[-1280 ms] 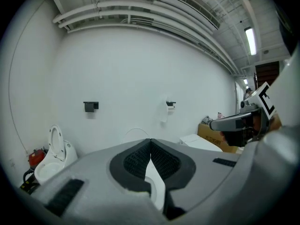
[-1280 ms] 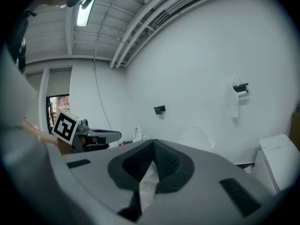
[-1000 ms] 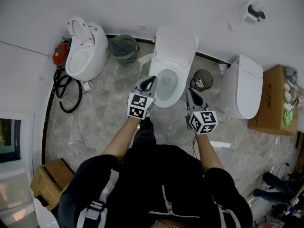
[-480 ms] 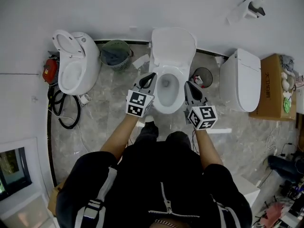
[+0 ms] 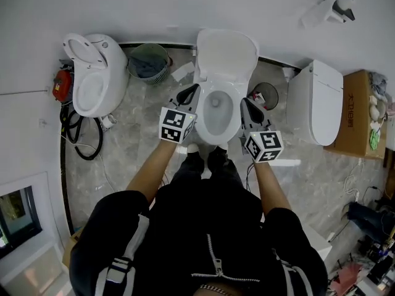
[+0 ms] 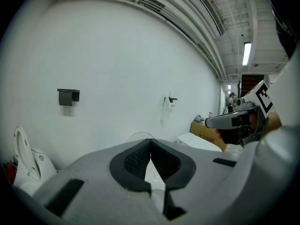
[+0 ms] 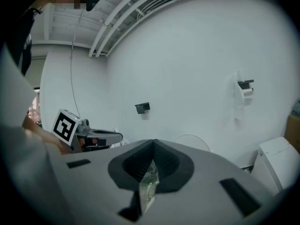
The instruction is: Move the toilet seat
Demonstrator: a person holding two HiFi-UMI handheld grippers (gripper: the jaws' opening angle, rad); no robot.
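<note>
Standing at the middle toilet (image 5: 213, 79) of three set along a white wall, a person holds the left gripper (image 5: 194, 91) and the right gripper (image 5: 245, 102) on either side of its open bowl. Both grippers are empty: the fingers (image 6: 135, 162) of the left are pressed together at the tips, and the fingers (image 7: 133, 165) of the right are likewise closed on nothing.

The toilet seat (image 5: 217, 137) rests on that bowl just ahead of the person's feet, between the two grippers, with the lid (image 5: 226, 53) tipped up towards the wall behind. Whether either gripper touches the seat cannot be told from above.

Left of the bowl, a green waste basket (image 5: 148, 63) stands at the foot of the wall with dark, crumpled material inside. On the right, a small dark round bin (image 5: 266, 96) holds scraps of red and white. Beyond it is a toilet with its lid down (image 5: 321, 106), and next to that a cardboard box (image 5: 353, 125) with pale and green items at its right edge.

At far left, a third toilet (image 5: 92, 73) has its lid raised, with a red object (image 5: 60, 85) and a coiled black hose (image 5: 77, 128) beside it. A paper holder (image 5: 333, 8) is fixed to the wall at upper right.
</note>
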